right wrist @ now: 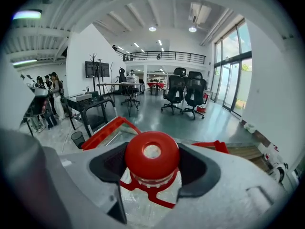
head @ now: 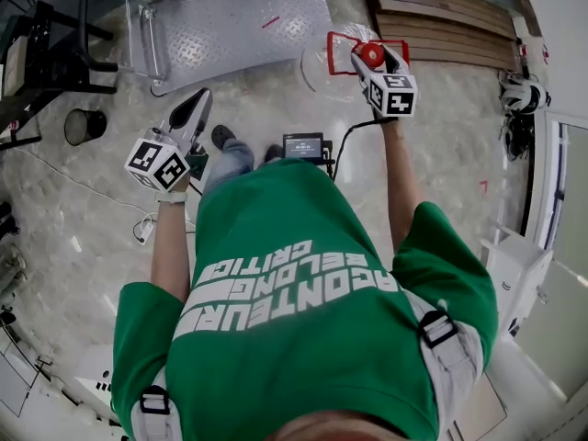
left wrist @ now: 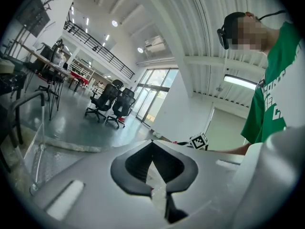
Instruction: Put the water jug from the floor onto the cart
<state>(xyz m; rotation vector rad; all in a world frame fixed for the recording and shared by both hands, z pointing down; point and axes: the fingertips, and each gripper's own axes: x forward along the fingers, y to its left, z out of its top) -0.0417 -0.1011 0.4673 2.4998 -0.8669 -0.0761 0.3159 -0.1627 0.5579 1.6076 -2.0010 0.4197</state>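
R gripper (head: 371, 56) is clamped on the red cap and neck of the clear plastic water jug (head: 317, 67) w/ red carry handle; the jaw pads hug the cap from both sides. The jug is upright over the pale marble floor (head: 441, 136), just beside the near corner of the grey tread-plate metal platform cart (head: 239, 21), not on its deck. Can't tell if its base touches the floor. L gripper (head: 199, 105) hangs lower left w/ jaws pressed together, nothing between them. Brown wooden slat pallet (head: 441, 12) lies beyond the jug; small black round bin (head: 84, 125) far left.
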